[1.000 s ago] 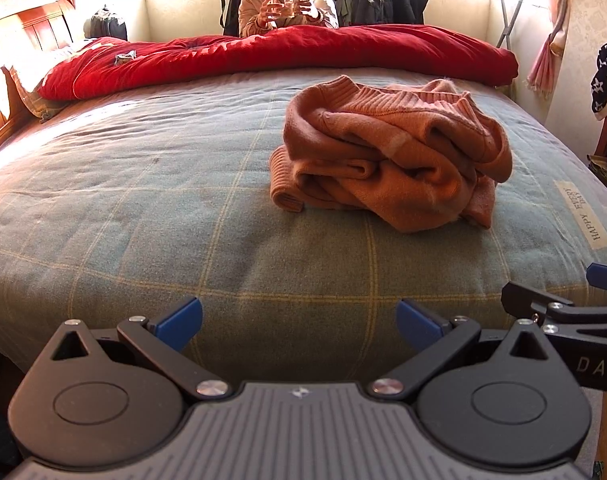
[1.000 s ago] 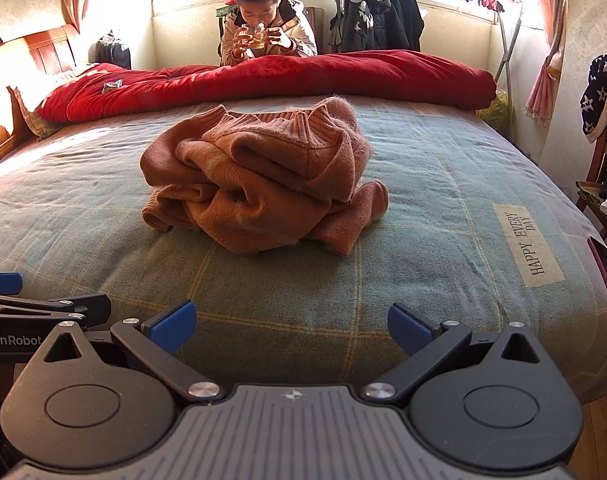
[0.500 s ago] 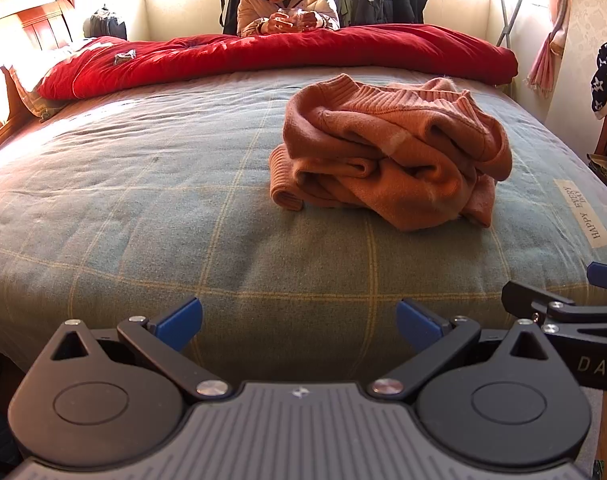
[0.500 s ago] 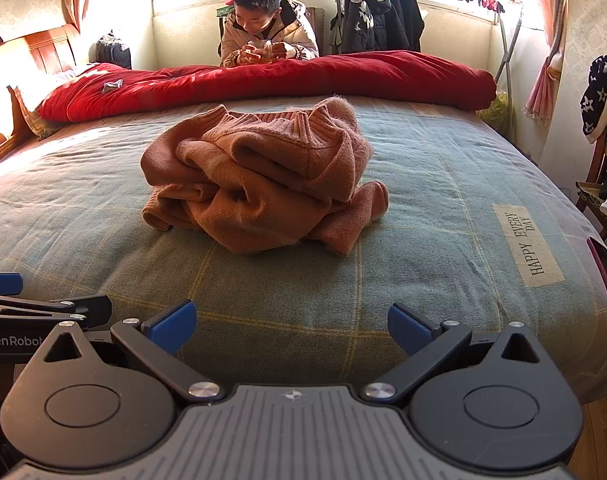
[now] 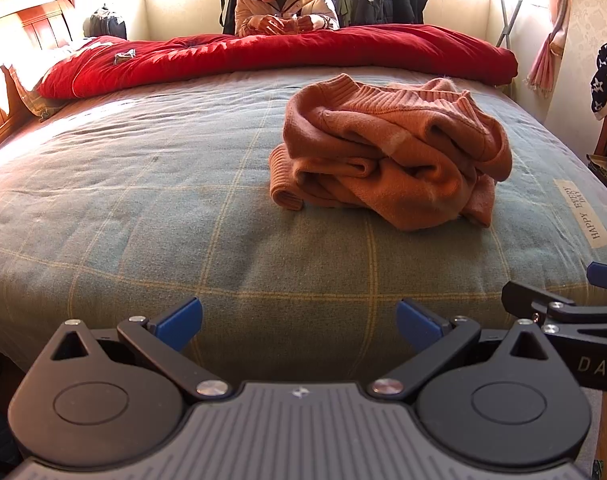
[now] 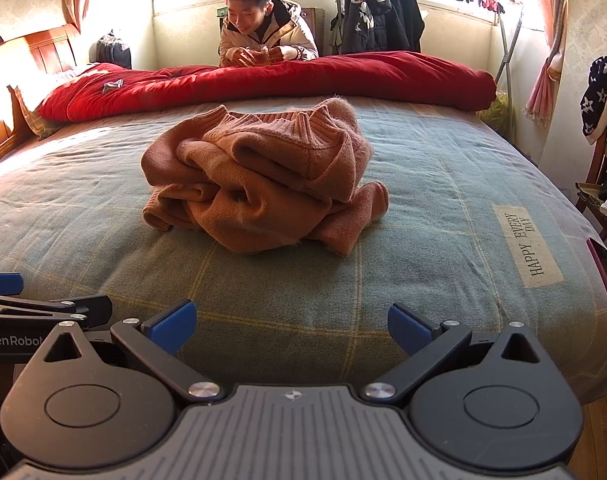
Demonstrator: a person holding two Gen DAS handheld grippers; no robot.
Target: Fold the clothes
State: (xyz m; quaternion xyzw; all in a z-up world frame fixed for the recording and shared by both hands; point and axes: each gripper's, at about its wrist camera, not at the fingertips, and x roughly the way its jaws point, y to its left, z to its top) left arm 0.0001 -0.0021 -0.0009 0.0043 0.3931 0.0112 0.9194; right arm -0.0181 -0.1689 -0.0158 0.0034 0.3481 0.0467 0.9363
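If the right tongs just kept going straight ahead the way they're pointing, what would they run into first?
Probably the crumpled orange sweater, which lies on the green checked bedspread almost dead ahead of the open right tongs. If they point slightly downward, the bedspread's near edge could come first; depth is hard to judge.

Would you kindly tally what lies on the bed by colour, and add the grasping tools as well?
Orange: 1, the crumpled sweater
Red: 1, the quilt along the far side
Cream: 1, the label reading HAPPY EVERY DAY, on the green plaid bedspread
Black with blue pads: 2, the left tool and right tool, both open
Total: 5
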